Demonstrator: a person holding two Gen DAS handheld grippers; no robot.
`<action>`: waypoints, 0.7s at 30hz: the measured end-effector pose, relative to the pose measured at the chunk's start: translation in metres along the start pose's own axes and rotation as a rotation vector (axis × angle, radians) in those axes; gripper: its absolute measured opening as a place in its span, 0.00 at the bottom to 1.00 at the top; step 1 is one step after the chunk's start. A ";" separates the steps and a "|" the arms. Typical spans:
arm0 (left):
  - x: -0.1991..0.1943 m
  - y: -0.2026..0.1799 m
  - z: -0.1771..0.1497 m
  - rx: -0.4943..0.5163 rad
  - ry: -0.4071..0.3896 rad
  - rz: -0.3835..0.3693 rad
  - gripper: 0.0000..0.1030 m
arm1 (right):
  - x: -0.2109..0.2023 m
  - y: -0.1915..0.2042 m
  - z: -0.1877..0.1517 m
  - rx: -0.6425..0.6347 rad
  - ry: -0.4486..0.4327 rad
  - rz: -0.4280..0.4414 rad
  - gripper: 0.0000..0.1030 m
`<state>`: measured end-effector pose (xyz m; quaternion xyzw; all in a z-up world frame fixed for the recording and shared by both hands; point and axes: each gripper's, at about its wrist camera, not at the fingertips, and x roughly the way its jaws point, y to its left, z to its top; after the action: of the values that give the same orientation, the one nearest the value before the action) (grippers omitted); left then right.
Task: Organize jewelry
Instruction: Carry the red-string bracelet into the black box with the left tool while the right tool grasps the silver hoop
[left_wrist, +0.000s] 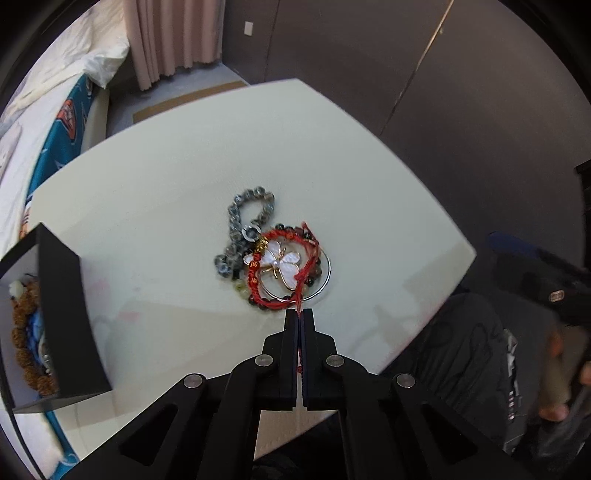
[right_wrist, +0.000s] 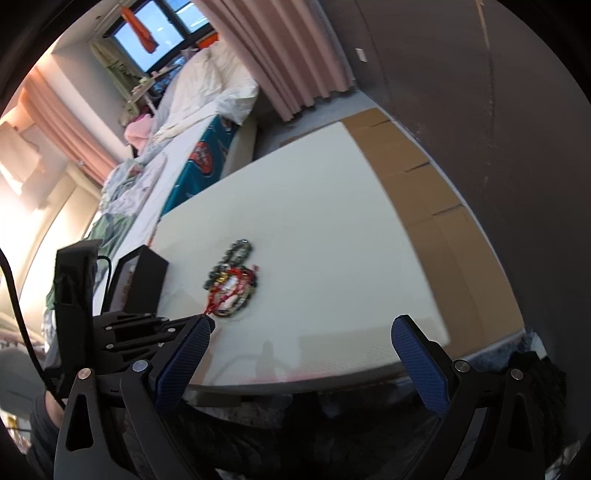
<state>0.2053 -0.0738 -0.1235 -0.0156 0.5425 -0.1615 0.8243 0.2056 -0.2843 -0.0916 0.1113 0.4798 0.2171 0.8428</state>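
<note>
Left gripper (left_wrist: 299, 313) clamped on red braided cord bracelet (left_wrist: 258, 275) tail | right gripper (right_wrist: 301, 328) fingers apart, empty | lift slowly to untangle from white butterfly brooch (left_wrist: 282, 266).

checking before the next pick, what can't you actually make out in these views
- Black box: left wrist view, contents cut off by the frame edge and the box wall.
- Jewelry pile: right wrist view, too small and blurred to separate pieces.
- Dark beaded bracelet: mostly buried under the red cord bracelet.

left wrist view steeply down, close over jewelry pile (left_wrist: 271, 258), right wrist view farther, sharing table (right_wrist: 332, 221)
</note>
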 end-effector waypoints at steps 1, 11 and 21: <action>-0.006 0.002 0.000 -0.003 -0.007 0.007 0.00 | 0.002 0.001 0.000 0.000 0.001 0.009 0.97; -0.064 0.033 -0.001 -0.094 -0.145 -0.015 0.00 | 0.021 0.017 0.000 0.009 0.039 0.051 0.91; -0.096 0.048 0.003 -0.119 -0.240 -0.031 0.00 | 0.056 0.025 0.009 0.090 0.131 0.123 0.53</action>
<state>0.1854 -0.0014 -0.0469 -0.0920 0.4485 -0.1385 0.8782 0.2322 -0.2354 -0.1199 0.1641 0.5353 0.2534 0.7889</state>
